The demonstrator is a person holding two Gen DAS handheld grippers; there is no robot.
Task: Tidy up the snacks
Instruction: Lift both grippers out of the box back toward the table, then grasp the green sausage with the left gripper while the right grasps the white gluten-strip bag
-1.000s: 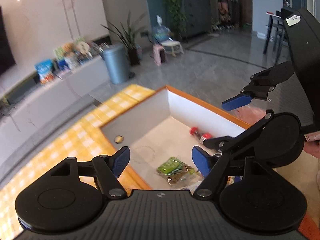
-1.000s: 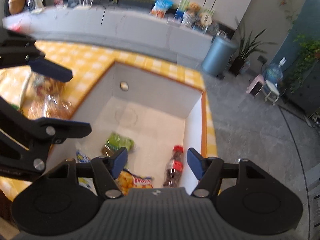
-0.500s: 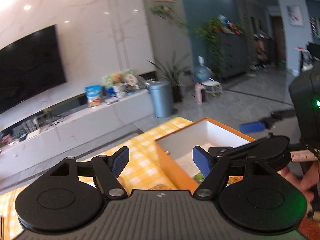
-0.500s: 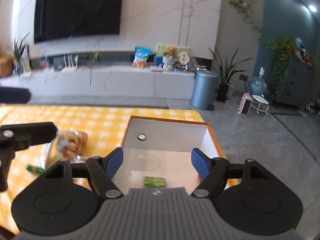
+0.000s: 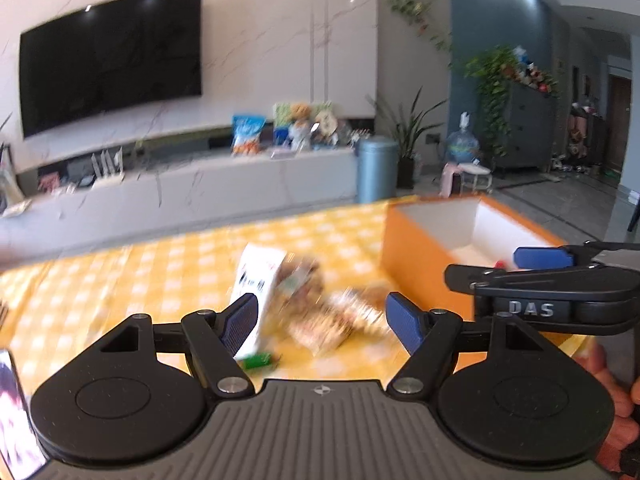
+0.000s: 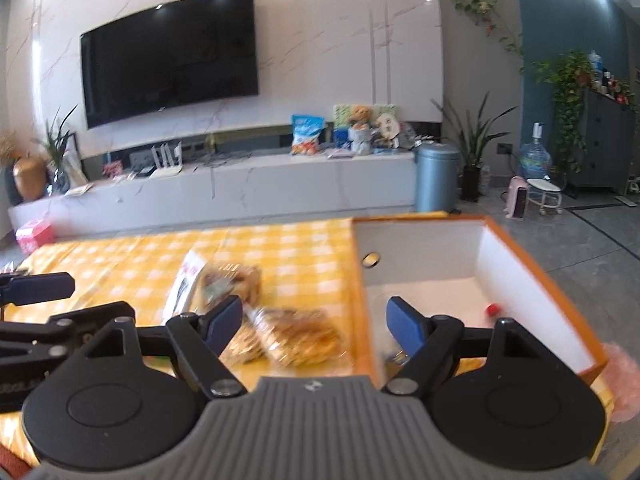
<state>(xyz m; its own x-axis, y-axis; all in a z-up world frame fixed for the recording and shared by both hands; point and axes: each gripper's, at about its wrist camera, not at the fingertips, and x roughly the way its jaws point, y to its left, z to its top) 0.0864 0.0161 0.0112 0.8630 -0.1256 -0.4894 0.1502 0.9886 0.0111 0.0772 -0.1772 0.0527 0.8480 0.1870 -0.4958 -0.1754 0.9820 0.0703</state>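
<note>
Both cameras had swung away from the inside of the orange box (image 6: 536,280) since a second before, and now looked across the table with the yellow checked cloth (image 6: 120,256) toward the television wall; the snacks on the cloth, hidden before, had come into view.

On the cloth, near the box's left wall, lay a small heap of snacks. A white packet (image 5: 256,280) with dark print leaned against the others. Beside it lay a clear bag of brown pastries (image 6: 236,280), and in front a second clear bag of golden pastries (image 6: 298,336), close to the box's near left corner. A small green wrapper (image 5: 258,360) lay at the near edge of the heap. All were blurred, so I could not read any label – four items I could count on the cloth.

The box was orange outside and white inside, open at the top, with one round hole in its far wall. Inside I could see only a red cap (image 6: 492,309) by the right wall and something small and blurred at the near edge.

The left gripper (image 5: 322,322) had its blue pads wide apart with nothing between them. The right gripper (image 6: 314,322) had its jaws still opening – empty too, over the box's left rim. A hand (image 5: 612,400) held the right gripper.
</note>
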